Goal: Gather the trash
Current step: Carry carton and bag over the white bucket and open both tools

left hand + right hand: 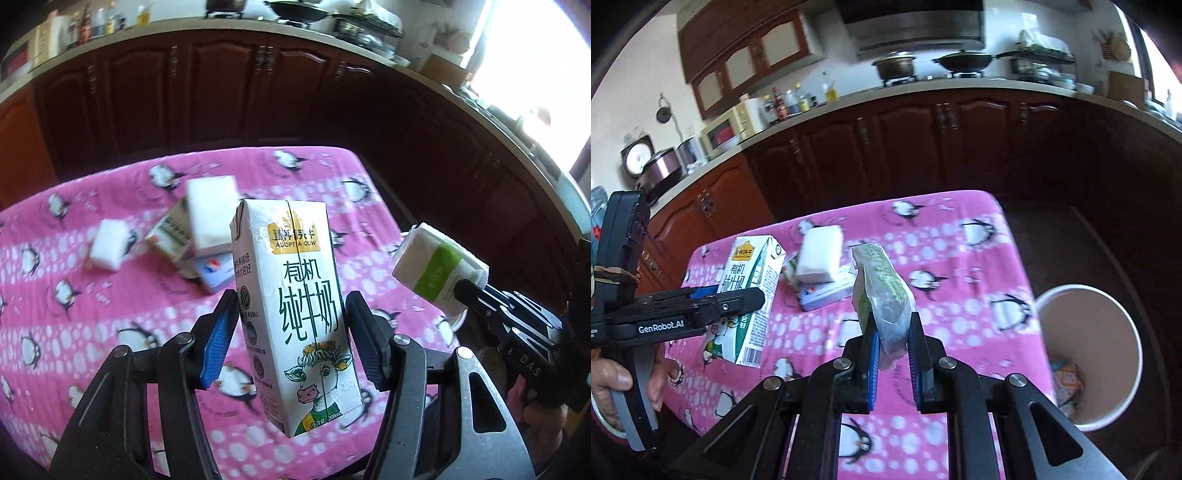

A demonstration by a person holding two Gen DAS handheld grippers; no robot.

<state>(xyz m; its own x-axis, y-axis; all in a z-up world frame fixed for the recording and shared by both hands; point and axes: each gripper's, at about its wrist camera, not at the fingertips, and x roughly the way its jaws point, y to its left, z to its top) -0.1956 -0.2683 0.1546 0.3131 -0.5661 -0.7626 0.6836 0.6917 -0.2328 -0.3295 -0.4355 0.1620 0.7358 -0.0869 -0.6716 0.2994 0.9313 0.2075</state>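
My left gripper (291, 321) is clamped on a milk carton (295, 314), its two pads pressed against the carton's narrow sides about halfway up, and the carton stands upright in the air above the table (110, 332), its cow print facing my left camera. From my right camera the same carton (753, 295) shows at the left, held side-on by the left gripper (738, 302), with my left hand (613, 384) wrapped round the handle below. My right gripper (892, 339) is closed on a tissue pack (884, 295), a soft white packet with a green band, pinched at its lower end so the rest sticks up and forward past the fingers. In the left view that pack (439, 266) hangs to the right of the carton, apart from it, near the table's right edge. Farther out on the pink penguin cloth lies a small heap: a white block (818, 258) resting on top of a flat blue-and-white box (827, 293), with another small carton (170, 232) tucked under its left side. One more white block (109, 245) lies just left of the heap. Off the table's right side stands a bin (1089, 332), its mouth open toward me, with some wrappers (1065, 384) in the bottom. Beyond the table run dark wood cabinets (923, 147).
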